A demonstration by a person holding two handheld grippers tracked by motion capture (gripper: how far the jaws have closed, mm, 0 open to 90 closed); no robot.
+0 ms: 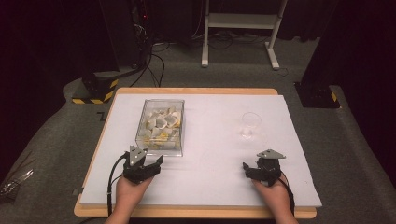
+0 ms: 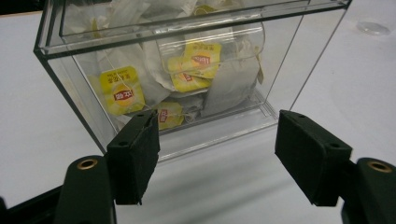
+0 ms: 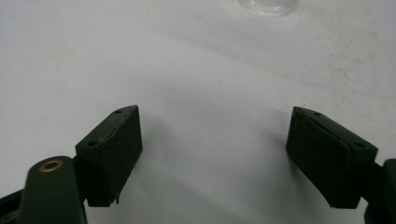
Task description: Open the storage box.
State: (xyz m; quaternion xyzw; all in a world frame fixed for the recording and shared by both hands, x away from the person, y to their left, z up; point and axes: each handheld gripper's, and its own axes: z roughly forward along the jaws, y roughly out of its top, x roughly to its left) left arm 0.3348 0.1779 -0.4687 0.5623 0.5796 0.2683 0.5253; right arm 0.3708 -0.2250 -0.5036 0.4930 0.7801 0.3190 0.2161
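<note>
The clear plastic box (image 1: 161,126) stands on the white board (image 1: 210,154) that covers the table, at about 10 o'clock from the middle of the board in the high view. It is full of tea bags (image 1: 161,122), white paper ones with yellow tags. In the left gripper view the near wall of the box (image 2: 187,79) is close in front of the jaws, and the tea bags (image 2: 123,91) show through it (the yellow tags are easy to see, the writing on them is too small to tell).

The left gripper (image 1: 146,164) is just at the 6 o'clock side of the box, near its front wall but apart from it. Its jaws stand wide open and hold nothing; between them there is only the bare board, and the front edge of the box lies just beyond the pads (image 2: 135,154).

The right gripper (image 1: 252,169) is well apart from the box, at about 4 o'clock from the middle of the board. Its jaws also stand wide open, with nothing between them. In the right gripper view (image 3: 212,154) the white surface lies under the jaws.

An empty clear glass (image 1: 250,125) stands at 12 o'clock from the right gripper, near it but not touching. Its base (image 3: 266,5) shows at the top edge of the right gripper view.

Nothing lies on the board between the two grippers. Beyond the table, at 12 o'clock, a white frame stand (image 1: 240,28) is on the grey floor, and at 10 o'clock a black base with yellow stripes (image 1: 95,88).
</note>
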